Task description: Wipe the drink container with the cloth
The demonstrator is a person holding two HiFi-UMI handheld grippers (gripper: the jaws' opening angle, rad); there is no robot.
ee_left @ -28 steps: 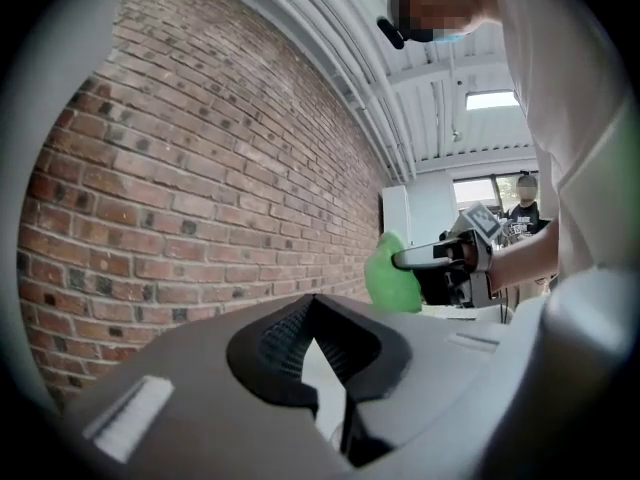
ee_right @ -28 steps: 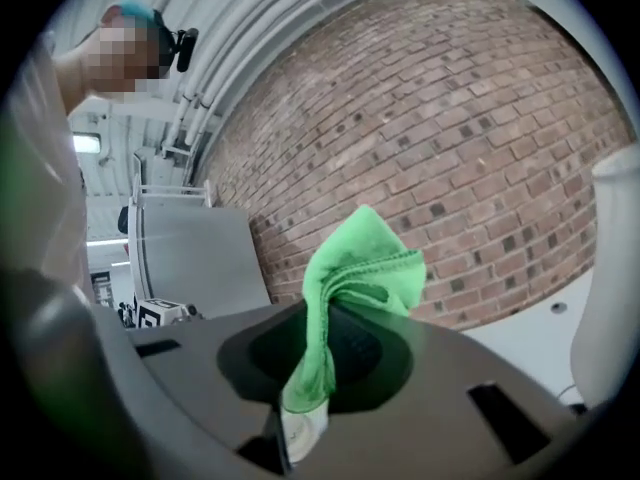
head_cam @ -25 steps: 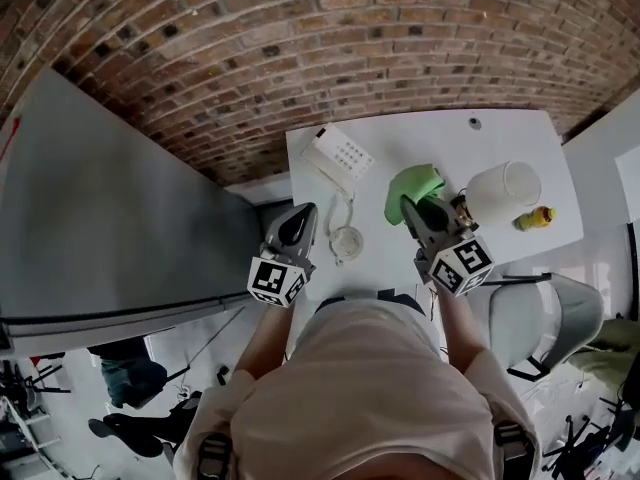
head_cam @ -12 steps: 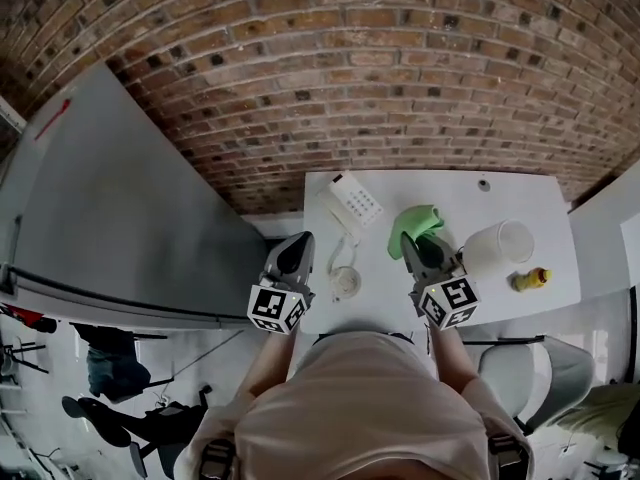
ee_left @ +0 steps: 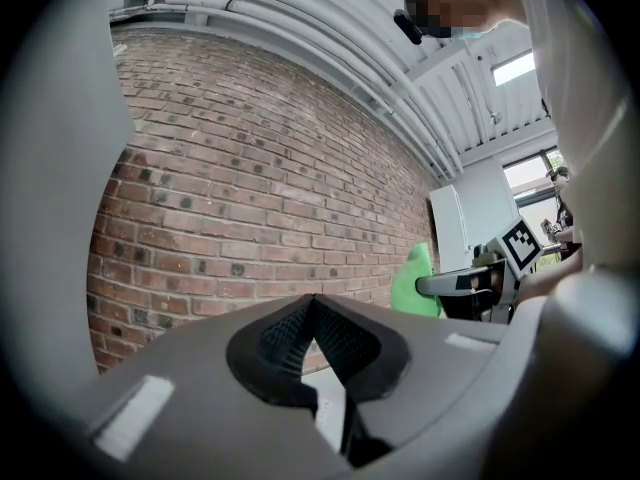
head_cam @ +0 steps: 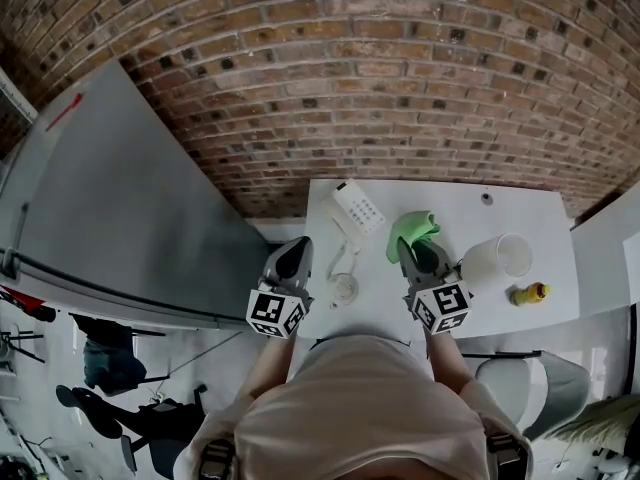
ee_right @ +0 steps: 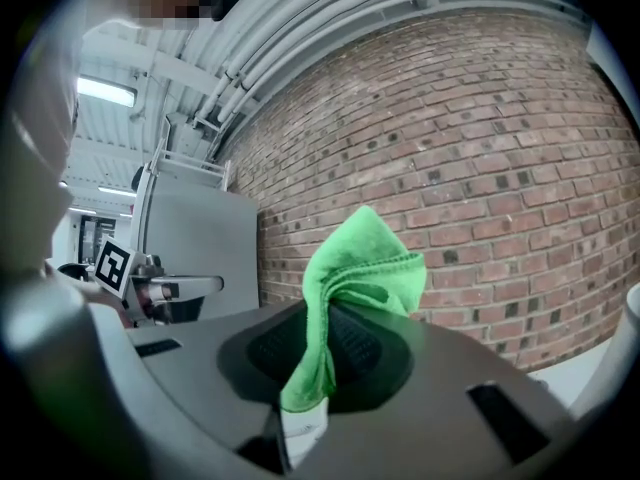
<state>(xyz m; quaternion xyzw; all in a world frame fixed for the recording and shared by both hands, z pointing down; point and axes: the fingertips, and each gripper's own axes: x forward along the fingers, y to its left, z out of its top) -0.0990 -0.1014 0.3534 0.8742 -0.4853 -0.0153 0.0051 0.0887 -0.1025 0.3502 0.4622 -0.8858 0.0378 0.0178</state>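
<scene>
A white table stands against a brick wall, a grey cabinet filling the frame's left, a keypad phone and yellow bottle on top. My right gripper has its jaws pinched on the green cloth (a fold stands up above them), the white drink container just to its right in the lower right, while my left gripper is closed on nothing. Against a second ago, more wall shows and the table sits lower in frame; the cloth stays clamped.
</scene>
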